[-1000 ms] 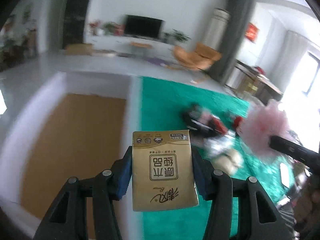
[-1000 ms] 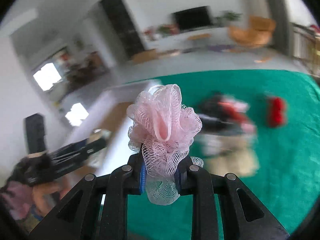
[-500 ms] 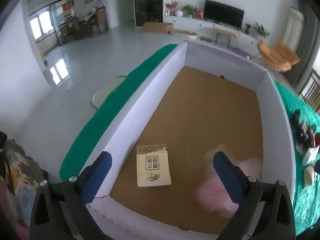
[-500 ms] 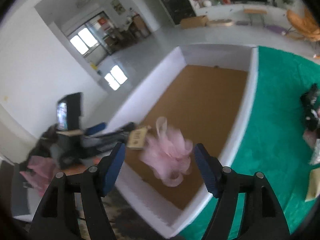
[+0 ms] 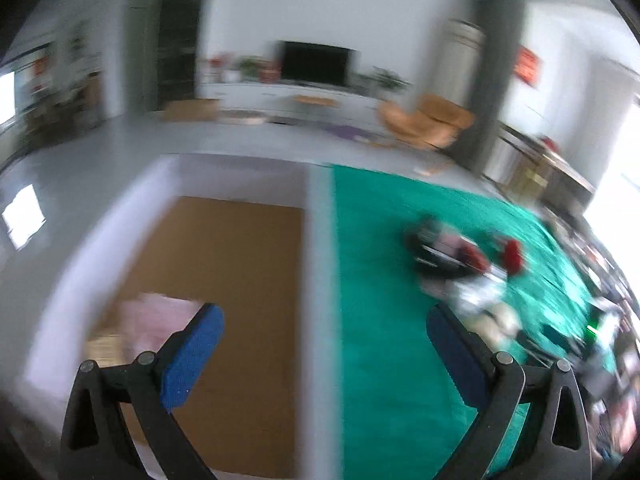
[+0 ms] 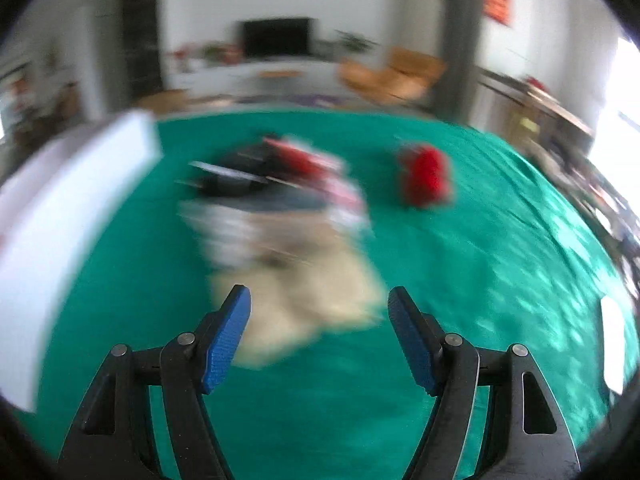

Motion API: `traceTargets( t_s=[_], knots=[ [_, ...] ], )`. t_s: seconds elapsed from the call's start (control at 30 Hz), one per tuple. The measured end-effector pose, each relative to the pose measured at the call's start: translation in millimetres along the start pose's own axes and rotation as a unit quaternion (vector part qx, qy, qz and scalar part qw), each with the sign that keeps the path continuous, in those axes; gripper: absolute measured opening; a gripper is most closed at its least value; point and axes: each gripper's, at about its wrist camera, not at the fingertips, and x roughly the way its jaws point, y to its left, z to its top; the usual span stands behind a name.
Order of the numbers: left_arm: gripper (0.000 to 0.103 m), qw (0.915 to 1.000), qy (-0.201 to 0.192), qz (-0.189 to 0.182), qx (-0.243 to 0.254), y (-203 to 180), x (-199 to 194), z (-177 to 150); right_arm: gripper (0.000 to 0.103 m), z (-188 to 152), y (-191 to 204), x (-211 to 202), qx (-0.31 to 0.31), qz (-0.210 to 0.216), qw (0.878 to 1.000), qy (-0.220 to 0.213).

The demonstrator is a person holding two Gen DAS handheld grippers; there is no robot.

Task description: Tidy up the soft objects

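Observation:
Both views are motion-blurred. My left gripper (image 5: pixel 324 344) is open and empty over the right wall of a white box (image 5: pixel 318 264) with a brown floor. The pink bath pouf (image 5: pixel 160 316) and the gold tissue pack (image 5: pixel 102 346) lie in the box's near left corner. My right gripper (image 6: pixel 318 320) is open and empty above the green cloth (image 6: pixel 500 272), just short of a beige soft item (image 6: pixel 316 284). Behind that lies a pile of dark, white and red items (image 6: pixel 276 184) and a separate red item (image 6: pixel 426 176). The pile also shows in the left wrist view (image 5: pixel 452 256).
The white box's wall (image 6: pixel 68 200) runs along the left edge of the right wrist view. A white object (image 6: pixel 614 344) lies on the cloth at far right. A living room with a TV (image 5: pixel 316 62) and orange chairs (image 5: pixel 428 120) lies beyond the table.
Both grippers opened and dropped the tissue pack and the pink pouf into the box. Both have since swung right, the right gripper toward the pile on the green cloth.

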Motion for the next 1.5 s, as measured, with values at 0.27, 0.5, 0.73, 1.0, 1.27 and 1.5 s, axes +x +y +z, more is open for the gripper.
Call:
traceTargets(
  t_s=[0.27, 0.5, 0.73, 1.0, 1.27, 1.5],
  knots=[
    [0.101, 0.9861, 0.13, -0.062, 0.083, -115.6, 104.9, -61.0, 0.074, -26.6, -107.5, 19.2, 0.105, -0.056, 0.992, 0.035],
    [0.101, 0.9896, 0.137, -0.011, 0.043, -99.0, 177.0, -64.1, 0.075, -29.2, -110.0, 38.2, 0.104, -0.066, 0.991, 0.057],
    [0.101, 0.9908, 0.13, 0.017, 0.035, -92.5, 222.3, -48.8, 0.076, -31.0, -109.4, 32.1, 0.11, -0.063, 0.99, 0.059],
    [0.103, 0.99, 0.11, 0.041, 0.078, -104.8, 251.7, -37.1, 0.079, -33.5, -91.8, 14.5, 0.107, -0.062, 0.991, 0.057],
    [0.103, 0.9902, 0.109, 0.041, 0.076, -104.9, 252.1, -34.0, 0.08, -33.6, -91.1, 14.5, 0.105, -0.061, 0.991, 0.057],
    [0.103, 0.9902, 0.109, 0.041, 0.077, -104.9, 252.5, -33.8, 0.08, -33.5, -91.4, 15.0, 0.105, -0.061, 0.991, 0.057]
  ],
)
